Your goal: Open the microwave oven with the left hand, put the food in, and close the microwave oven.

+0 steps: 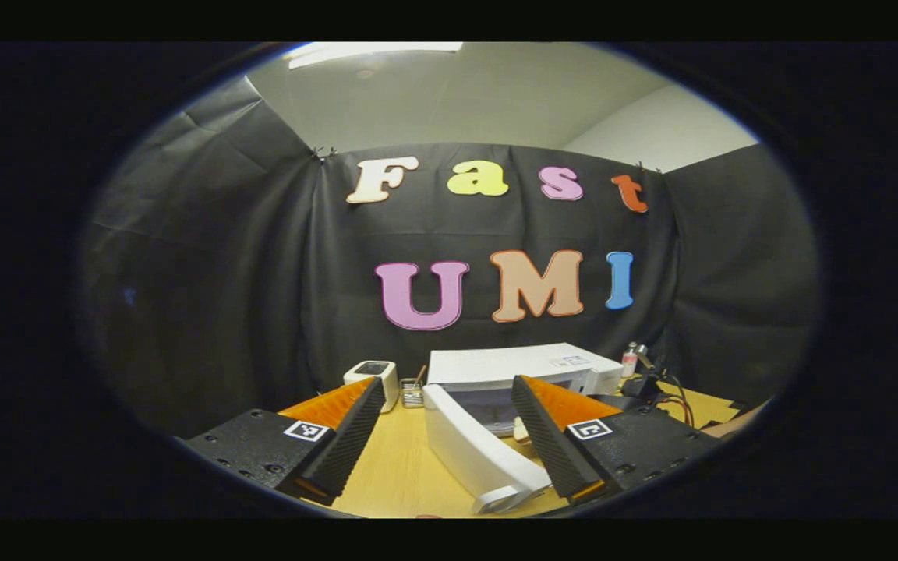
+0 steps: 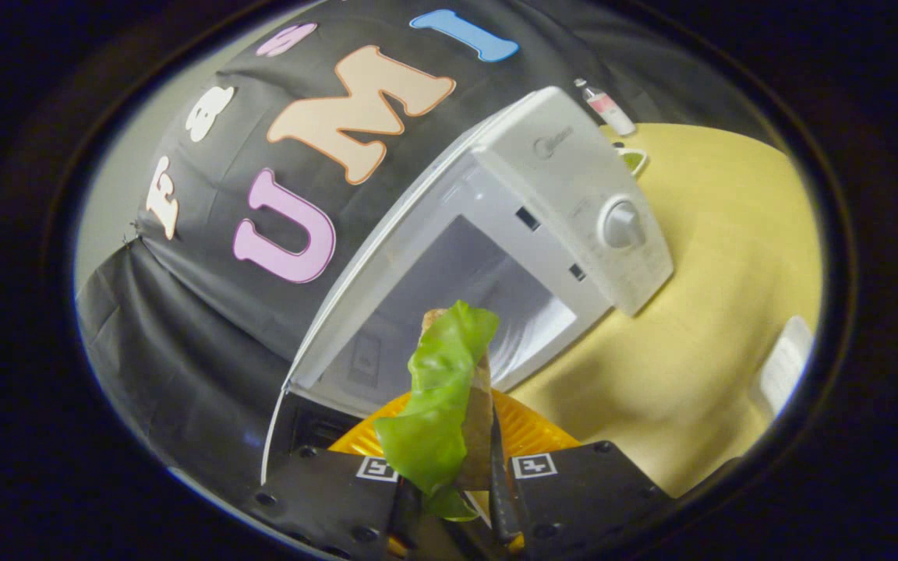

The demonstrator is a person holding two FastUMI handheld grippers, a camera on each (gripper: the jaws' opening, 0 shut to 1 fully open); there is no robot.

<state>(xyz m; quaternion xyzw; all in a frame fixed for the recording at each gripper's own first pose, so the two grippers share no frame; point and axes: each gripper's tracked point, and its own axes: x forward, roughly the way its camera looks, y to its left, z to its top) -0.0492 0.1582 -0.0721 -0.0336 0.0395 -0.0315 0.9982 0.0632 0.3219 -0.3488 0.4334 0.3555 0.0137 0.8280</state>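
— Green lettuce and a brown slice — that was the sandwich [image 2: 449,397], pinched between the two fingers of the right gripper [image 2: 457,499], which were closed narrow on it. It stood on edge, its long axis running straight out ahead of the fingertips.

— And the microwave oven [image 2: 542,202]?

— Directly beyond the food's far end, cavity [image 2: 457,288] open and facing the fingers; the view was rolled, so the oven looked tilted. The sandwich tip was near the mouth, though I couldn't tell if it had crossed in.

— Left gripper [image 1: 449,436]?

— Fingers spread wide, holding nothing. The open door [image 1: 472,456] lay between them, its free edge nearer the right-hand finger — whether it touched, I couldn't tell. So the left was the one placed to swing it shut, I'd judge, once the food went straight forward.
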